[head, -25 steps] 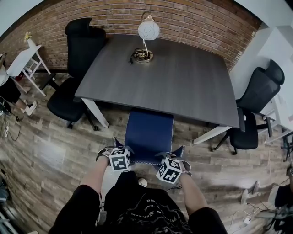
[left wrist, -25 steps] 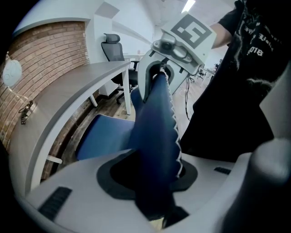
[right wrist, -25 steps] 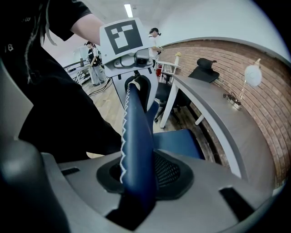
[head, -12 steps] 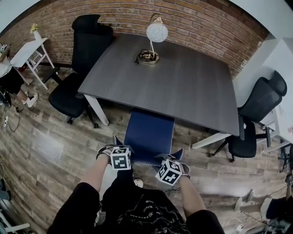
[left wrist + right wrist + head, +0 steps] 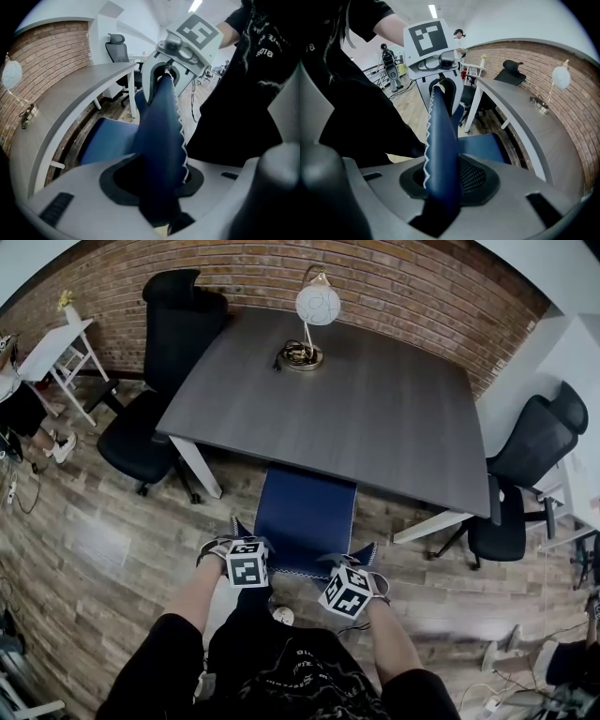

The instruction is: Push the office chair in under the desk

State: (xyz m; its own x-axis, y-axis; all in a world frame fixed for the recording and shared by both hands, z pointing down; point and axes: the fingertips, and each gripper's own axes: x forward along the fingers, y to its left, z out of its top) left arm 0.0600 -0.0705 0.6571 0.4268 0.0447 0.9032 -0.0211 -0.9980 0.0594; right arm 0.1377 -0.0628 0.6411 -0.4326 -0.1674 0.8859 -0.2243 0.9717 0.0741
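The office chair has a blue seat (image 5: 307, 512) whose front reaches under the near edge of the grey desk (image 5: 375, 409). Its blue backrest (image 5: 159, 140) with white zigzag stitching stands upright right in front of me. My left gripper (image 5: 244, 547) is shut on the backrest's top edge at the left. My right gripper (image 5: 351, 568) is shut on the same edge at the right. In the left gripper view the blue backrest runs between the jaws of the left gripper (image 5: 154, 185) up to the right gripper (image 5: 165, 77). The right gripper view shows the backrest (image 5: 440, 150) the same way.
A black office chair (image 5: 155, 381) stands at the desk's left side and another (image 5: 525, 465) at its right. A lamp (image 5: 317, 310) with a coiled cable is on the desk's far part. A white side table (image 5: 56, 343) and a brick wall (image 5: 422, 287) lie behind.
The head view has shifted a little between the earliest frame and now. Both grippers keep the same hold on the backrest, and the chair looks unmoved against the desk.
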